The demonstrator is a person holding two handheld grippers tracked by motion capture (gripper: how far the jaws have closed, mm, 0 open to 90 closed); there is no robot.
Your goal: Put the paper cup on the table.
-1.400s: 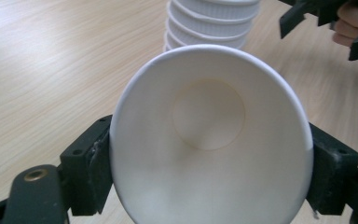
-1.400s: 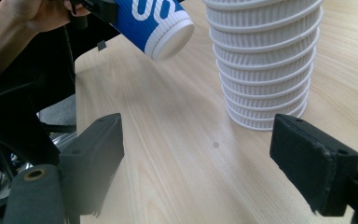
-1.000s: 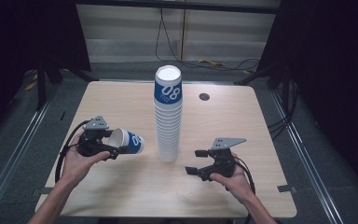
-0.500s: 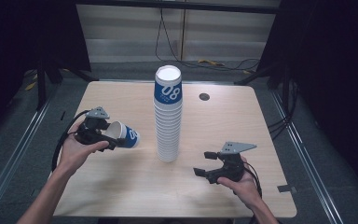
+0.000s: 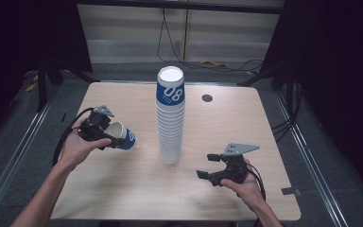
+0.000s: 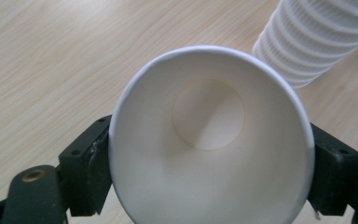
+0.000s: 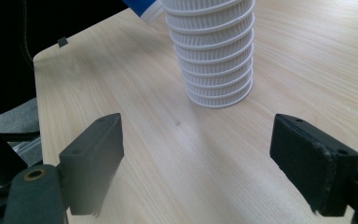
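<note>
A tall stack of white ribbed paper cups (image 5: 170, 118), its top cup blue with "08" on it, stands upright at the table's middle. To its left my left gripper (image 5: 109, 136) is shut on a single blue-and-white cup (image 5: 124, 138) that lies sideways above the table. In the left gripper view that cup's open mouth (image 6: 209, 140) faces the camera, a jaw pressed on each side, with the stack (image 6: 317, 37) behind. My right gripper (image 5: 208, 166) is low at the stack's right front. Its jaws have just been opening, and nothing is between them (image 7: 200, 163).
The light wooden table (image 5: 137, 189) has a small dark round hole (image 5: 207, 98) at the back right. Cables trail from both grippers. The table's near left edge (image 7: 37, 60) drops to a dark floor. Metal rails run along both sides.
My left gripper has carried the single cup a little toward the far left side of the table. The right hand has barely shifted.
</note>
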